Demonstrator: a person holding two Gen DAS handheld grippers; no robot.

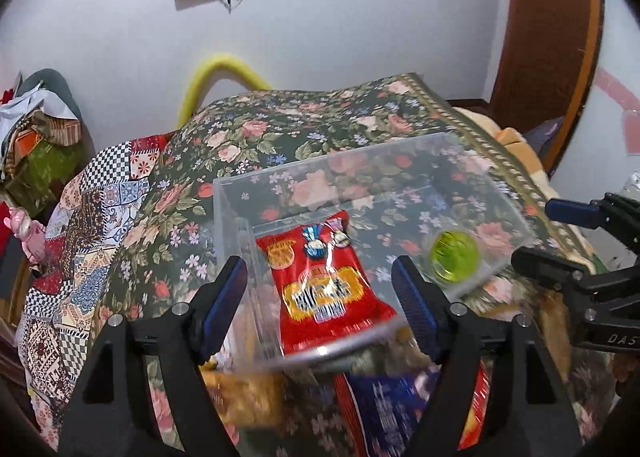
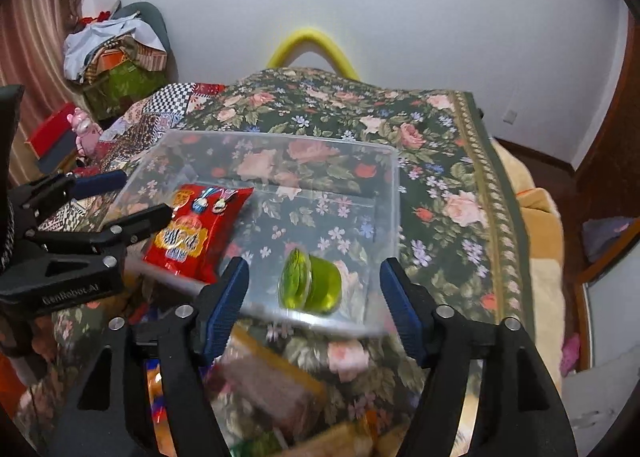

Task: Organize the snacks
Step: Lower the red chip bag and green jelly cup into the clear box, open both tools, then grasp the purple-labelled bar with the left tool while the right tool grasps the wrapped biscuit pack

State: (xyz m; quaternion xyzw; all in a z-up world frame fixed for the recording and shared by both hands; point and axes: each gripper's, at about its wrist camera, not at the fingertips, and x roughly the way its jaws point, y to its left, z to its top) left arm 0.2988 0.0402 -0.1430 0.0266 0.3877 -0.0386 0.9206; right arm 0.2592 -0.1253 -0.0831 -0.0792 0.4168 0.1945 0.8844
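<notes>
Red packet (image 1: 320, 281) lies lengthwise in the clear box (image 1: 500, 193); green cup (image 2: 310, 283) on its side; both hand-held grippers (image 1: 320, 297) (image 2: 314, 297) wide, empty; nearer snacks perhaps blurred.

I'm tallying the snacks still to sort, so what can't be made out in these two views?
- Snack packs near the clear bin, left wrist view: motion-blurred and hidden by the left hand-held gripper.
- Same pile, right wrist view: blurred, cut by the bottom edge.
- Red packet: print too small.
- Green jelly cup: lid label unreadable.
</notes>
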